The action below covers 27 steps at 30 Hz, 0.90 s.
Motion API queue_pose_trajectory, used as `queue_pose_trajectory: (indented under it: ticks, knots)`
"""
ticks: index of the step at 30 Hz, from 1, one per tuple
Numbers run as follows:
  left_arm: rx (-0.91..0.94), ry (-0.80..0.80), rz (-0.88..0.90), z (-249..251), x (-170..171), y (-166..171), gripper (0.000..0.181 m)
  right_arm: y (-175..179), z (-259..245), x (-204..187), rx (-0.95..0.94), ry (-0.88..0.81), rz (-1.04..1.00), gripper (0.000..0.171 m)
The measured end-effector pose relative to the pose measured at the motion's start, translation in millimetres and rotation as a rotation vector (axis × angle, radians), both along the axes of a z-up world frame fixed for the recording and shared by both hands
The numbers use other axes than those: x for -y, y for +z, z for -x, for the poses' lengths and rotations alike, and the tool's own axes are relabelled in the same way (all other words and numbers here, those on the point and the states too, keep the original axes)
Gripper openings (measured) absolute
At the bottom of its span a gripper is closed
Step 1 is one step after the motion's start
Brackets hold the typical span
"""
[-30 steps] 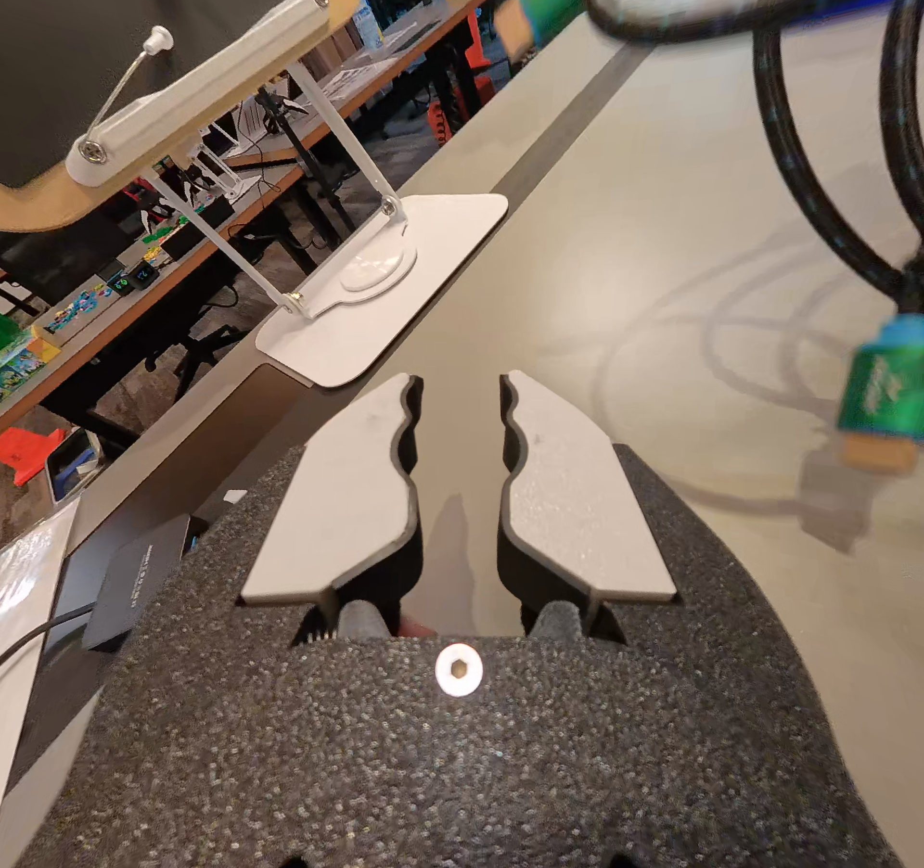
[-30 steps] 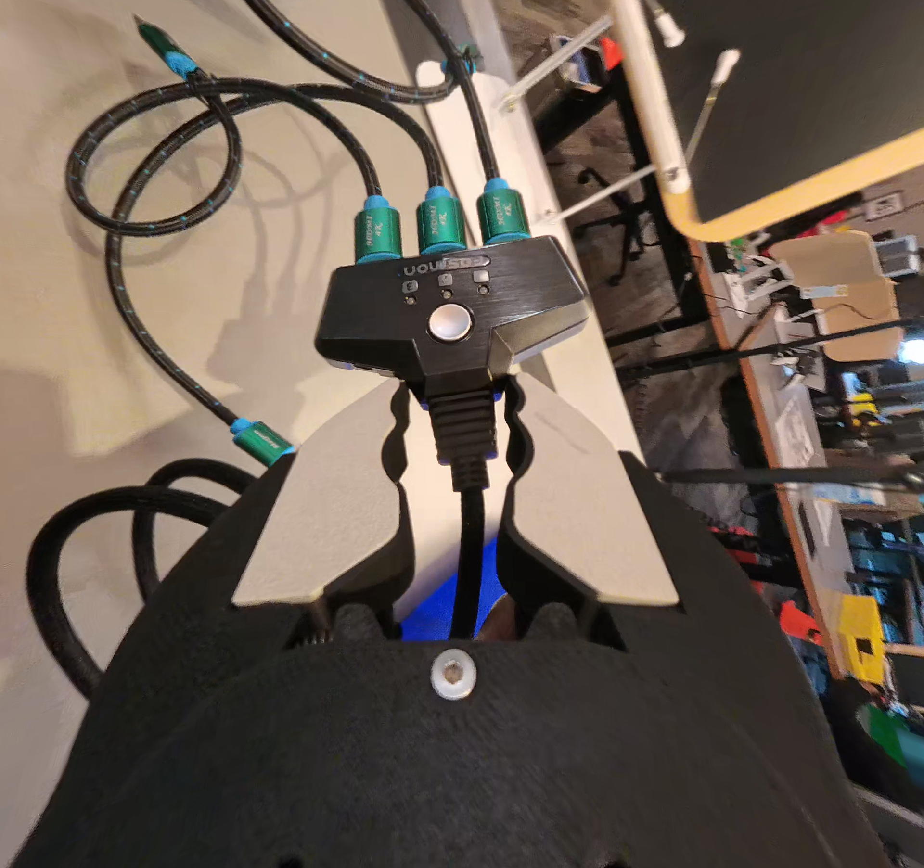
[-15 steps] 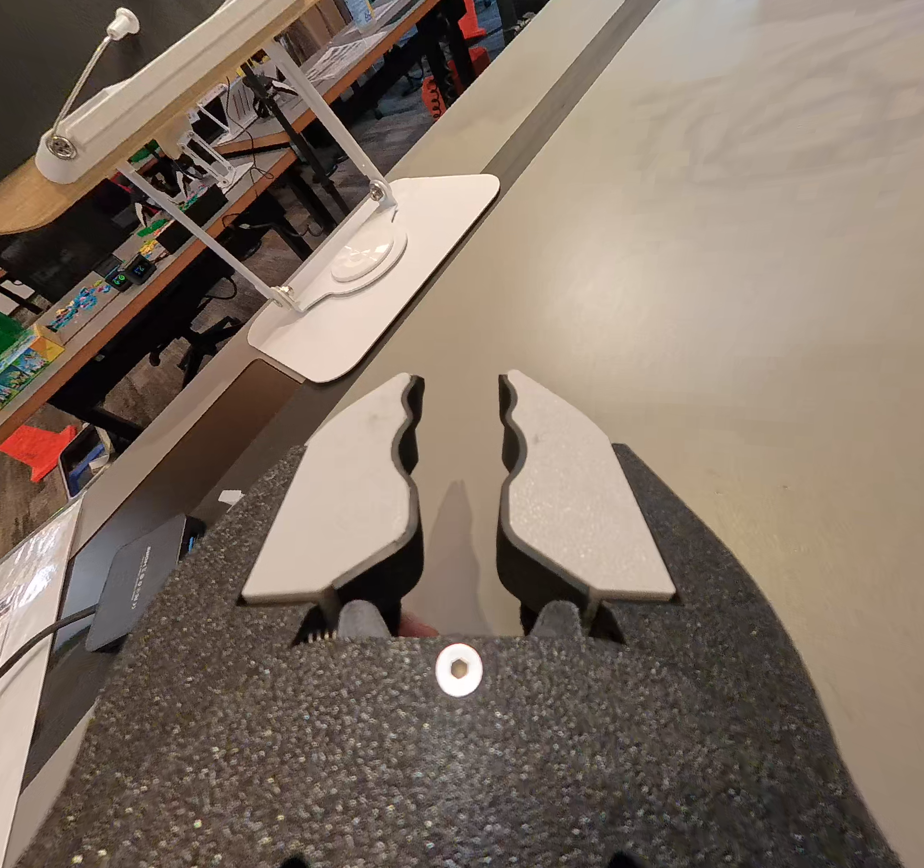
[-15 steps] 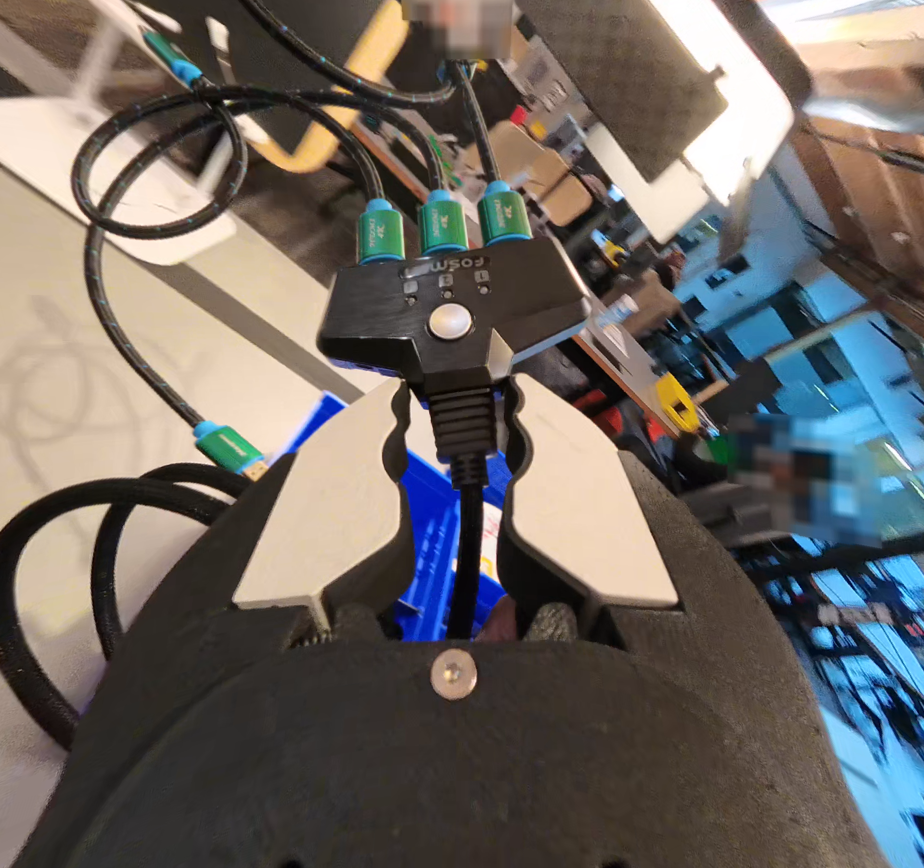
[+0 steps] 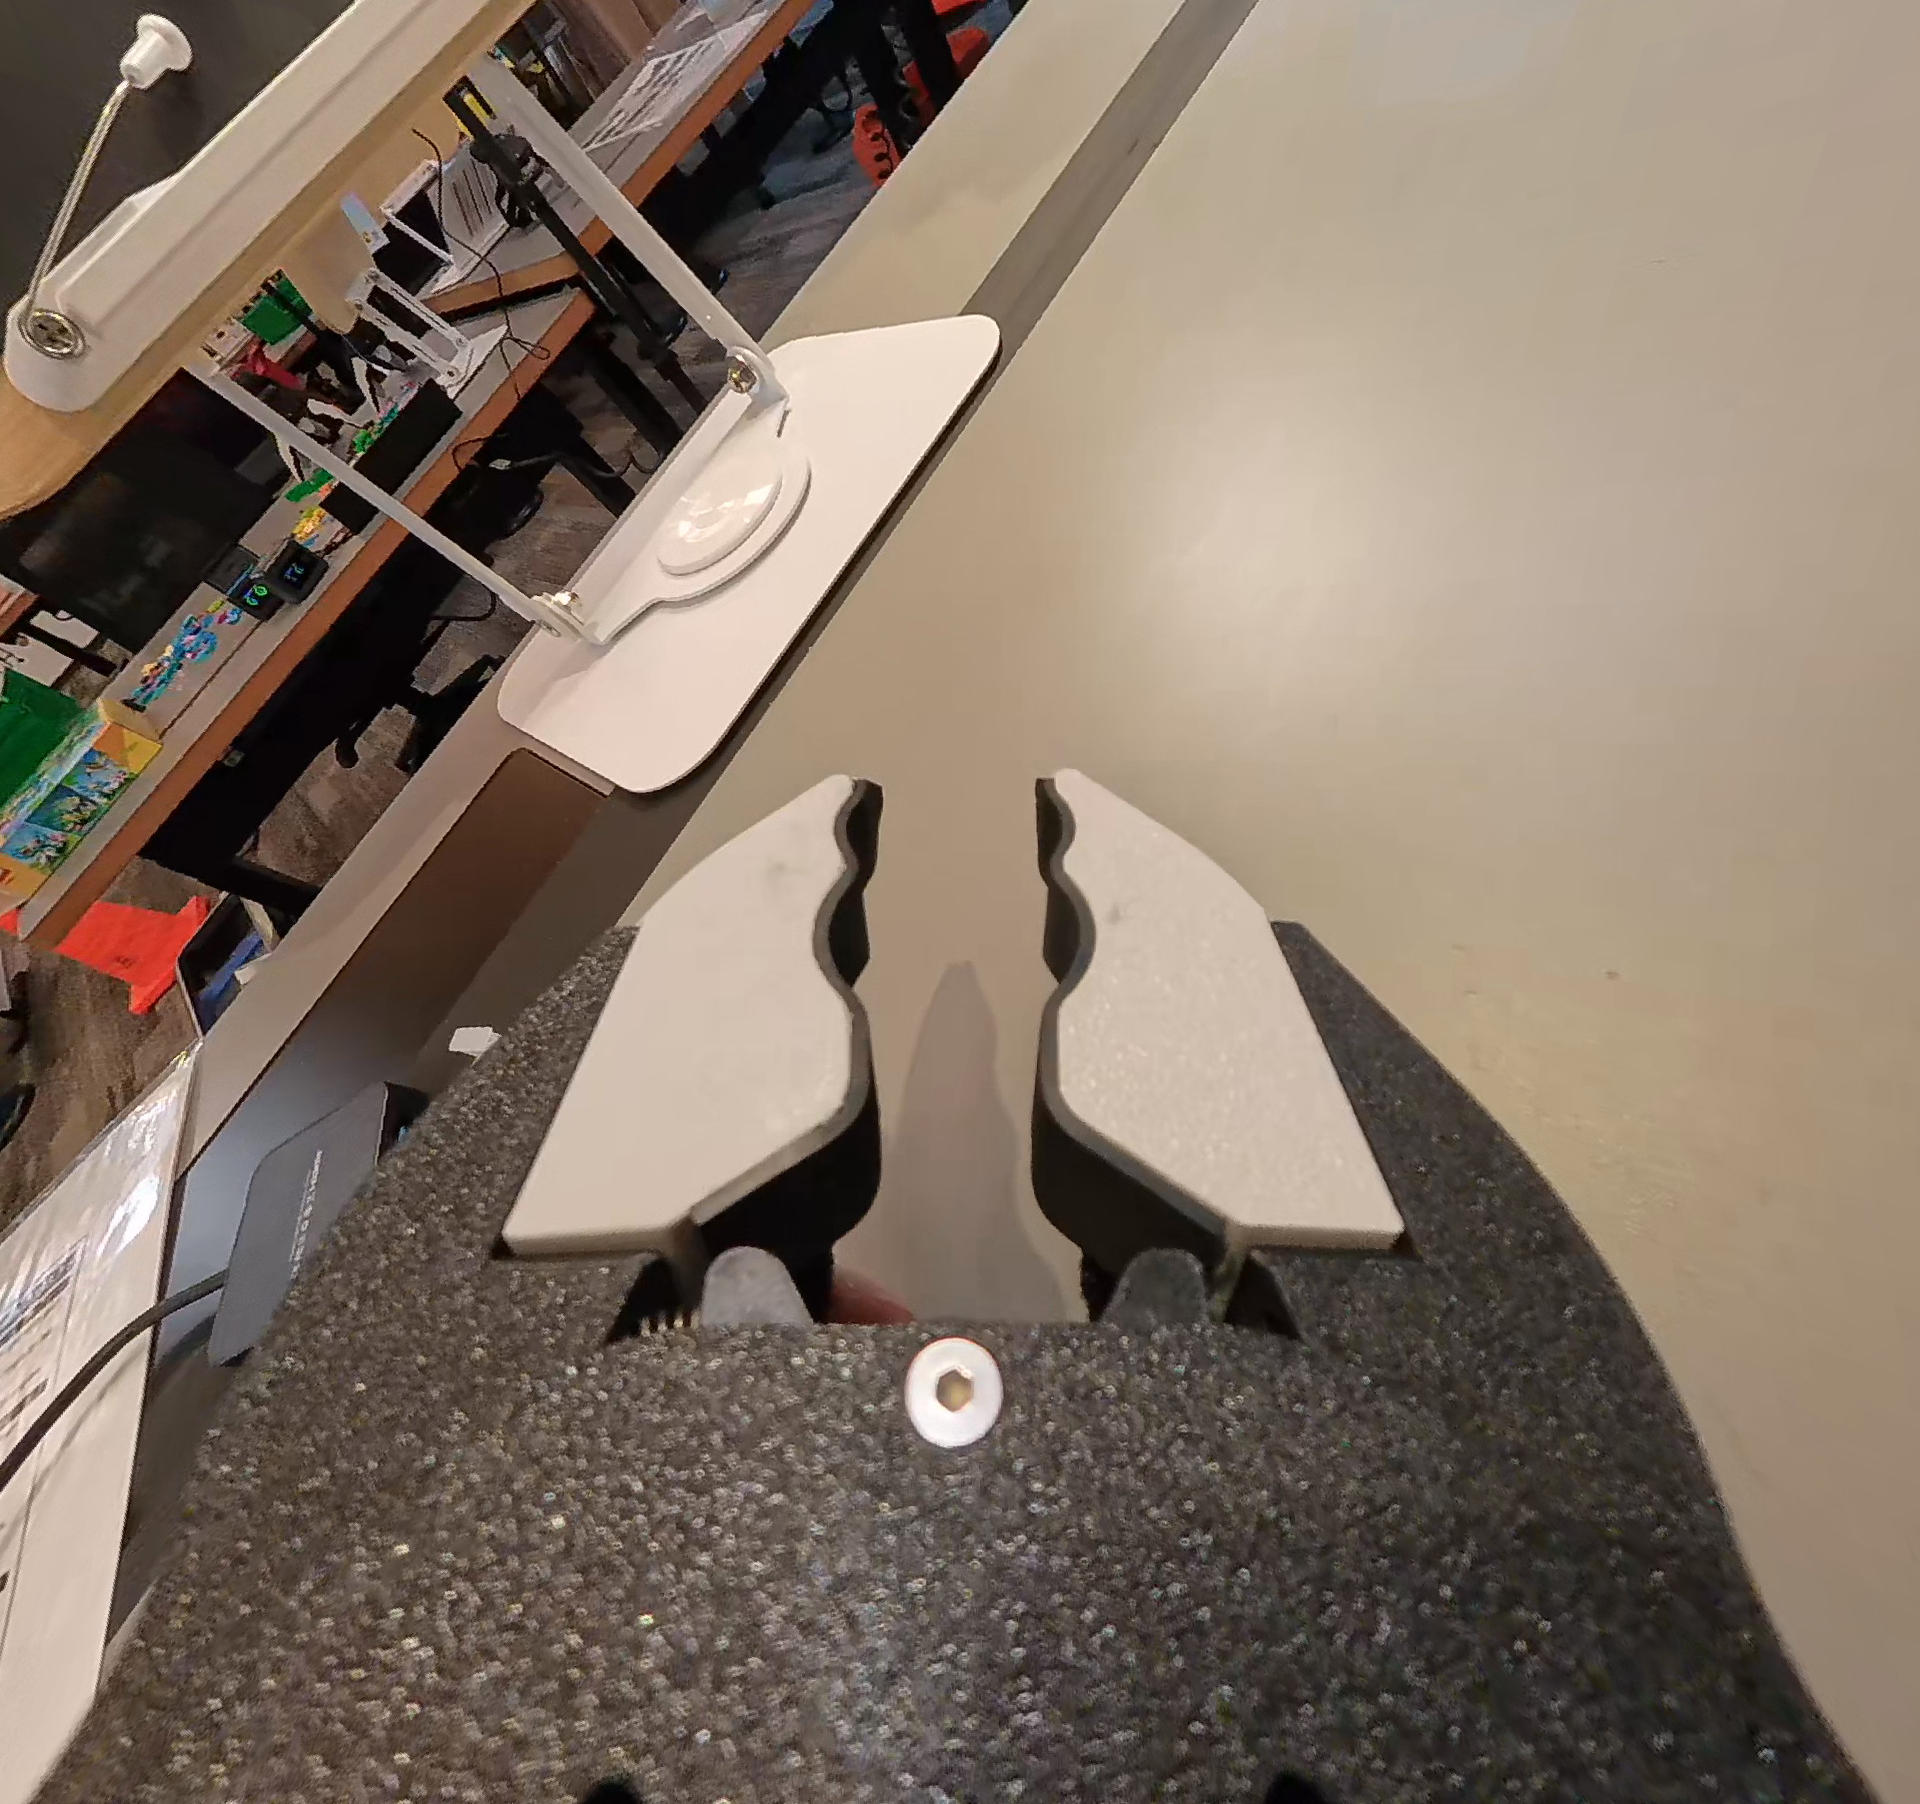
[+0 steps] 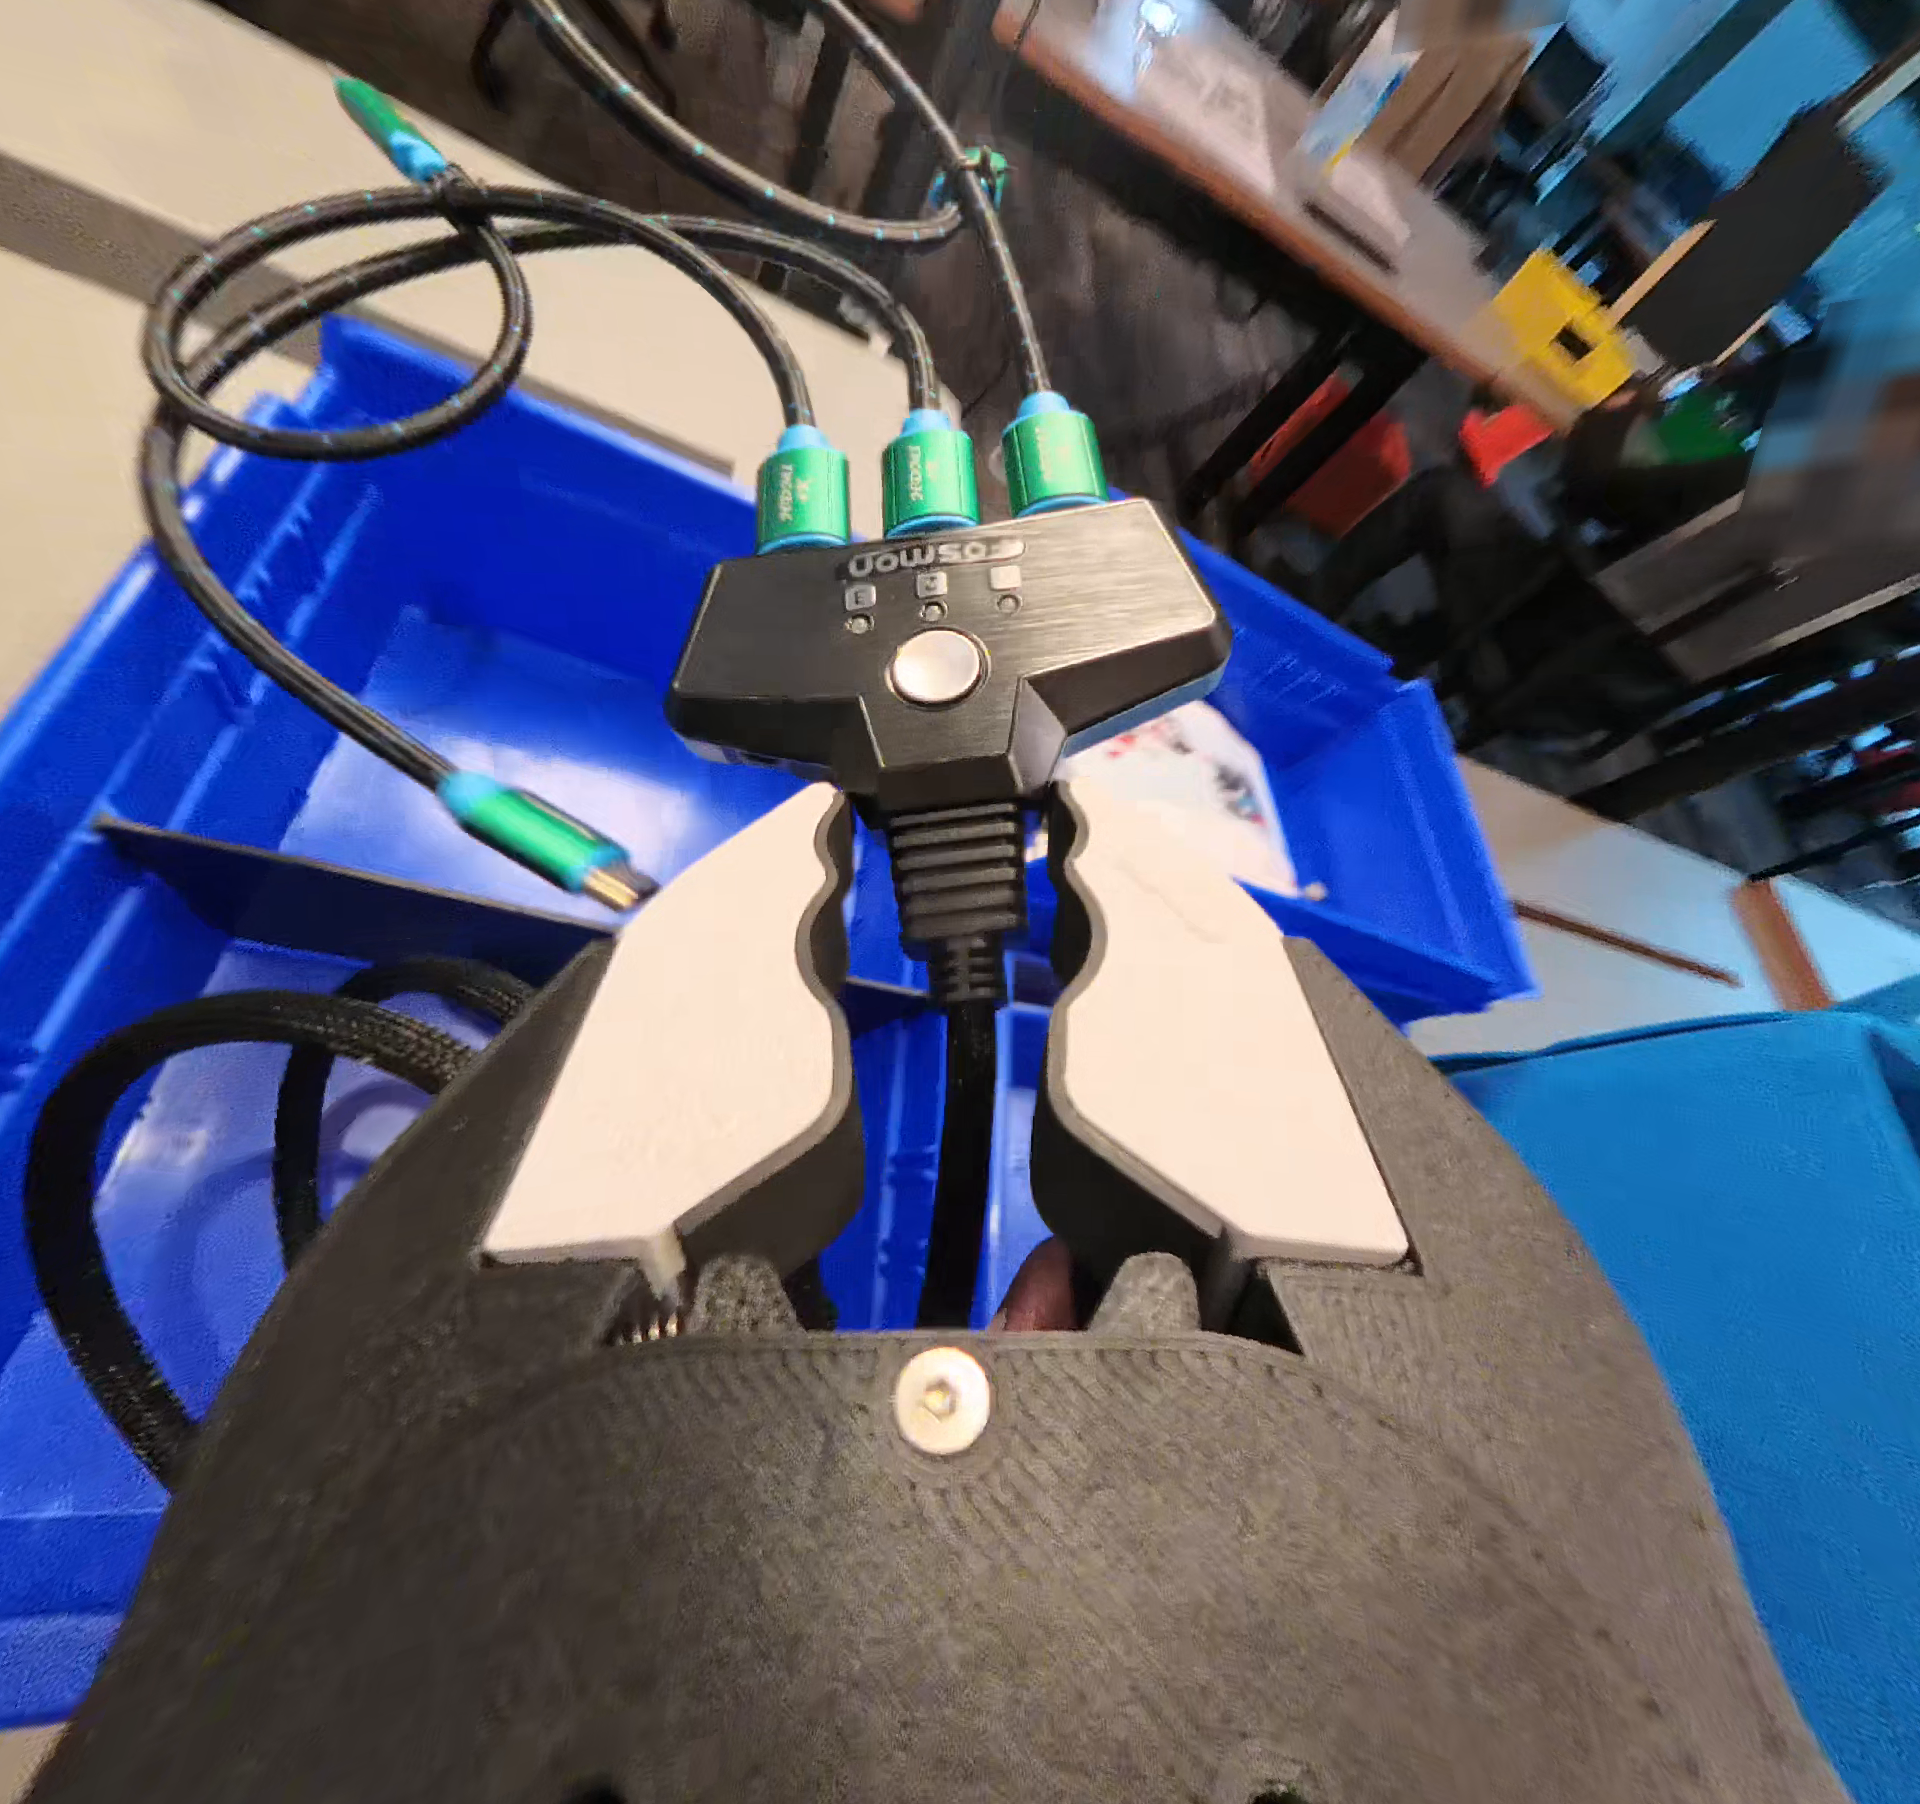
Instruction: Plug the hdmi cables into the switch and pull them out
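In the right wrist view my right gripper (image 6: 951,798) is shut on the ribbed neck of the black HDMI switch (image 6: 951,658) and holds it in the air above a blue bin (image 6: 343,632). Three green-ended braided cables (image 6: 920,487) are plugged into the switch's far side. Their loose green plugs (image 6: 540,835) dangle, one just left of my fingers, one farther off at upper left. The switch's own black cable loops at lower left. In the left wrist view my left gripper (image 5: 958,788) is open and empty above the beige table (image 5: 1455,507); no switch or cable shows there.
A white stand base (image 5: 748,559) with slim arms sits at the table's left edge, holding a dark wood-rimmed board above. A black flat box (image 5: 296,1224) and papers lie at lower left. The blue bin has dividers; a second blue surface (image 6: 1714,1287) is at right. Other desks stand beyond. Spacing between my two grippers at the tips: around 60 cm.
My right gripper has carried the switch with its cables off the table to above the blue bin. The cables have left the left wrist view. The left gripper has hardly moved.
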<state>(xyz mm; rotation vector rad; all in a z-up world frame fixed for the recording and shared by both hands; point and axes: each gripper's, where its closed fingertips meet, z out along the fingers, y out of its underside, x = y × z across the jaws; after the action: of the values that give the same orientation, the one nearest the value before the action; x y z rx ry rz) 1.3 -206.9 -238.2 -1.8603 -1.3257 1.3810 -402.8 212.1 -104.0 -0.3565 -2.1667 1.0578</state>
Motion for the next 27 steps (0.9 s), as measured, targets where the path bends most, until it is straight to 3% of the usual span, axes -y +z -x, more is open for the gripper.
queue_pose_trajectory:
  ticks: [1,12,20,24,27]
  knots:
    - [0.001,-0.001,0.003,0,-1,0,0.030,-13,4,1,0.040,0.000,-0.015,0.036]
    - [0.019,-0.004,0.016,1,-2,-3,0.030,-104,18,10,0.431,0.005,-0.200,0.035]
    - [0.016,-0.011,0.016,1,-3,-3,0.030,-68,27,9,0.208,-0.006,-0.184,0.040]
    - [0.017,-0.005,0.026,1,-3,-3,0.030,-27,30,5,0.069,-0.029,-0.051,0.035]
    - [-0.020,0.002,-0.002,0,-5,3,0.030,-1,8,4,0.081,0.026,0.044,0.035]
